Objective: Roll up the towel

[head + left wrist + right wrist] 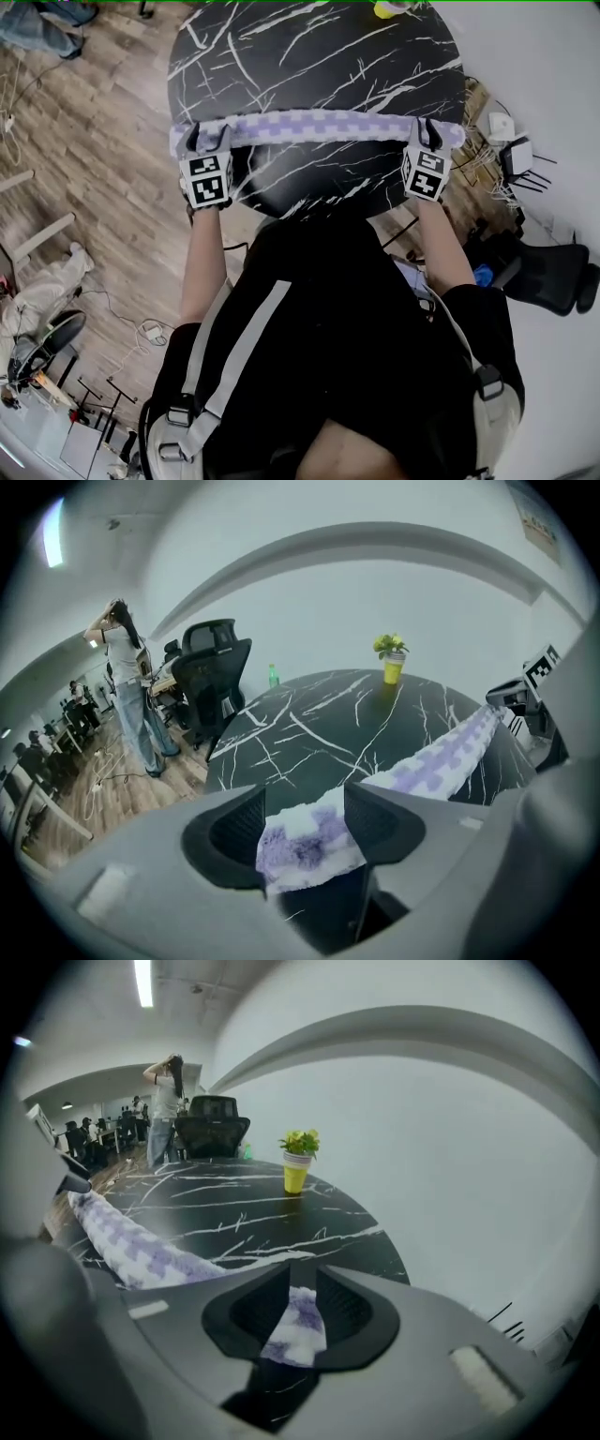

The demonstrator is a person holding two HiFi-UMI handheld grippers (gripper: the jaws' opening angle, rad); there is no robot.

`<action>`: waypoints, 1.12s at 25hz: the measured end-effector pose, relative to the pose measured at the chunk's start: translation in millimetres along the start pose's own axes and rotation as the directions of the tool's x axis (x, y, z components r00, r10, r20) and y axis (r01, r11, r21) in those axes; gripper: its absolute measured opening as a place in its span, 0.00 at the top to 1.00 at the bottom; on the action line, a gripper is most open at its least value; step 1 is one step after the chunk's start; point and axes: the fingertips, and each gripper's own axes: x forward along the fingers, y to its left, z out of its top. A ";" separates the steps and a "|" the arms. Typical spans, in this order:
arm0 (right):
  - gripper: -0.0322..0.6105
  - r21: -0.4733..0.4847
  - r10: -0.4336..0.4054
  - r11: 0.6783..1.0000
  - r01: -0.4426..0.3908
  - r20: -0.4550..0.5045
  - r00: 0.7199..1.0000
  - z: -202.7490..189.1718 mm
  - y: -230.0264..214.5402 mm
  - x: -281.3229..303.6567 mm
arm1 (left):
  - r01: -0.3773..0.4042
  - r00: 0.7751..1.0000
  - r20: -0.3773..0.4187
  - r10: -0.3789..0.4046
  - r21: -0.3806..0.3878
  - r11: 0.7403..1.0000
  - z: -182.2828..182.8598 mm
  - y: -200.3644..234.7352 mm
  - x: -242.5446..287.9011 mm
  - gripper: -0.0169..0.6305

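A purple-and-white checked towel point(319, 127), rolled into a long strip, stretches across the near part of the round black marble table point(309, 56). My left gripper point(208, 142) is shut on its left end and my right gripper point(429, 137) on its right end. In the left gripper view the bunched towel end point(309, 846) fills the gap between the left gripper's point(305, 819) pads, and the strip runs off right to the other gripper. In the right gripper view a thin fold of towel point(298, 1327) is pinched between the right gripper's point(302, 1305) jaws.
A yellow pot with a small plant point(298, 1162) stands at the table's far edge. A black office chair point(214, 667) and a standing person point(127, 696) are beyond the table. Another black chair point(548, 272) and white cables lie on the floor to the right.
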 end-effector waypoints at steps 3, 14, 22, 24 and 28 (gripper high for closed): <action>0.83 0.004 0.035 0.999 -0.035 0.050 0.998 12.4 17.0 -15.7 | 0.042 0.997 0.069 -0.041 -0.015 0.999 16.9 -14.1 -15.5 0.57; 0.90 0.090 0.108 0.987 -0.136 0.269 0.957 69.8 42.3 -86.0 | 0.220 0.925 0.321 -0.203 -0.018 0.975 82.7 -53.5 -78.0 0.85; 0.94 0.091 0.149 0.974 -0.207 0.434 0.889 113.8 47.9 -141.2 | 0.283 0.830 0.488 -0.270 0.048 0.958 131.3 -67.4 -131.0 0.96; 0.94 0.065 0.161 0.975 -0.214 0.457 0.875 122.1 51.9 -147.9 | 0.284 0.818 0.504 -0.276 0.063 0.957 135.3 -69.4 -135.2 0.96; 0.94 0.051 0.191 0.969 -0.243 0.476 0.859 133.2 61.6 -151.9 | 0.294 0.816 0.502 -0.289 0.070 0.953 136.0 -73.8 -134.2 0.96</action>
